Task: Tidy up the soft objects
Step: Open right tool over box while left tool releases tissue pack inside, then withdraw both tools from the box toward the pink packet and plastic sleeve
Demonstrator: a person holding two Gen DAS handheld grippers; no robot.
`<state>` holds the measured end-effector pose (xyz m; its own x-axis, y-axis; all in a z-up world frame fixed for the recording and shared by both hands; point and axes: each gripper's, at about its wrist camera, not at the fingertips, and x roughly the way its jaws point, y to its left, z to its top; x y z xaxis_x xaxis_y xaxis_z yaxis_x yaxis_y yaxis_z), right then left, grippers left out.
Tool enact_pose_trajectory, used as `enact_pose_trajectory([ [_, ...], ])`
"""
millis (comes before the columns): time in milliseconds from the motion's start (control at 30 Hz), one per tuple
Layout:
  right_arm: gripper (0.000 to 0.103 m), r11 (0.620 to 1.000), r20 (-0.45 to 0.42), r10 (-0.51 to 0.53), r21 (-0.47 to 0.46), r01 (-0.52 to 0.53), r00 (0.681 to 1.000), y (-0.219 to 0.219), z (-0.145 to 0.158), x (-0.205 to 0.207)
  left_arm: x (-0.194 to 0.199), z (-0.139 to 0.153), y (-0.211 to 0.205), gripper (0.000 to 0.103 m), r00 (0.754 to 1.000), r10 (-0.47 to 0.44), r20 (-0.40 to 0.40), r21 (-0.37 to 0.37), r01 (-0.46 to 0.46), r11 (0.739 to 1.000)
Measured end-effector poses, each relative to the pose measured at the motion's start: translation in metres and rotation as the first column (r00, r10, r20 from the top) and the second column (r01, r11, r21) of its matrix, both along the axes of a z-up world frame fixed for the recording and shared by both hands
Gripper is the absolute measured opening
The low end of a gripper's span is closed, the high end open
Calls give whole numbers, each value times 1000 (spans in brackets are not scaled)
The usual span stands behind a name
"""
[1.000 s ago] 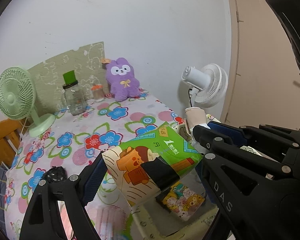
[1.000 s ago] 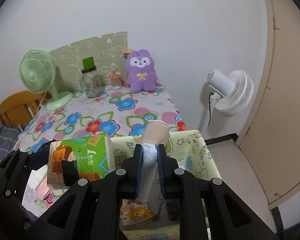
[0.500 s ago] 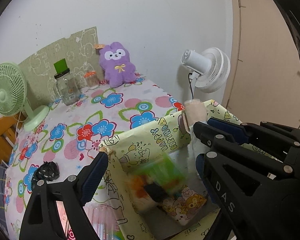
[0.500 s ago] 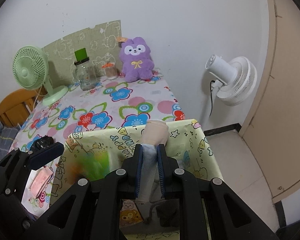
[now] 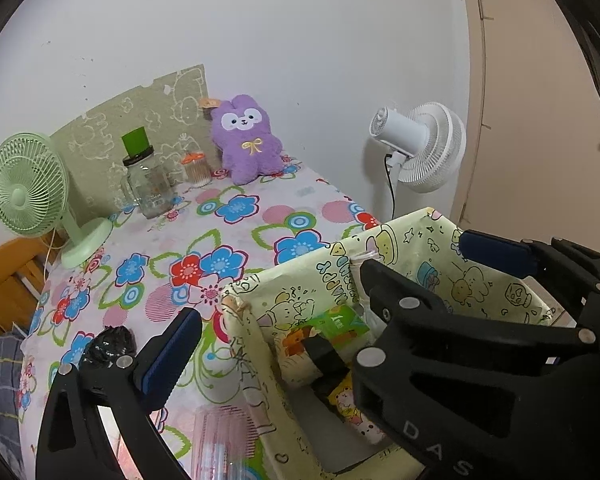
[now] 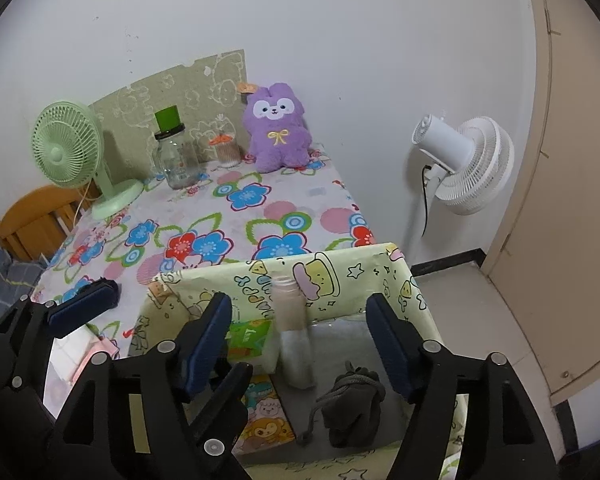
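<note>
The yellow cartoon-print box (image 6: 340, 276) stands at the table's near edge. A green tissue pack (image 5: 328, 332) lies inside it at the left, free of my left gripper (image 5: 300, 332), whose jaws are opening above it. My right gripper (image 6: 298, 308) hangs over the box with its jaws opening. A blurred tube with a beige cap (image 6: 290, 332) stands upright between the pads (image 6: 208, 336) without touching them. Also in the box are a dark grey pouch (image 6: 352, 404) and a cartoon animal pack (image 6: 264, 420). A purple plush (image 6: 278, 128) sits at the table's far edge.
On the flowered tablecloth (image 5: 236, 240) are a green fan (image 5: 28, 188), a glass jar (image 5: 146, 184), a small orange-lidded jar (image 5: 196, 168), a black crumpled lump (image 5: 108, 346) and a pink item (image 6: 96, 354). A white fan (image 6: 464, 164) stands on the floor at the right, and a wooden chair (image 6: 32, 216) at the left.
The left gripper let go of the green tissue pack, which dropped into the box. The right gripper opened off the tube, which has sunk lower inside the box.
</note>
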<state>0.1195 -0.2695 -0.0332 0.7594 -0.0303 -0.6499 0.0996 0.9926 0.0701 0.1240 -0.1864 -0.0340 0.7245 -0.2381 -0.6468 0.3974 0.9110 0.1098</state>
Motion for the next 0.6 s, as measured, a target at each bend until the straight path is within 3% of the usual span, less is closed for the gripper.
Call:
enact_pose_trajectory([
  [133, 81, 1000, 21, -5, -16, 5, 1000, 6, 6, -7, -5, 4, 7, 103, 1000, 3, 4, -16, -3, 1000],
  [600, 82, 999, 68, 6, -45, -3, 998, 37, 18, -31, -26, 13, 36, 103, 1000, 13, 26, -35, -12, 999],
])
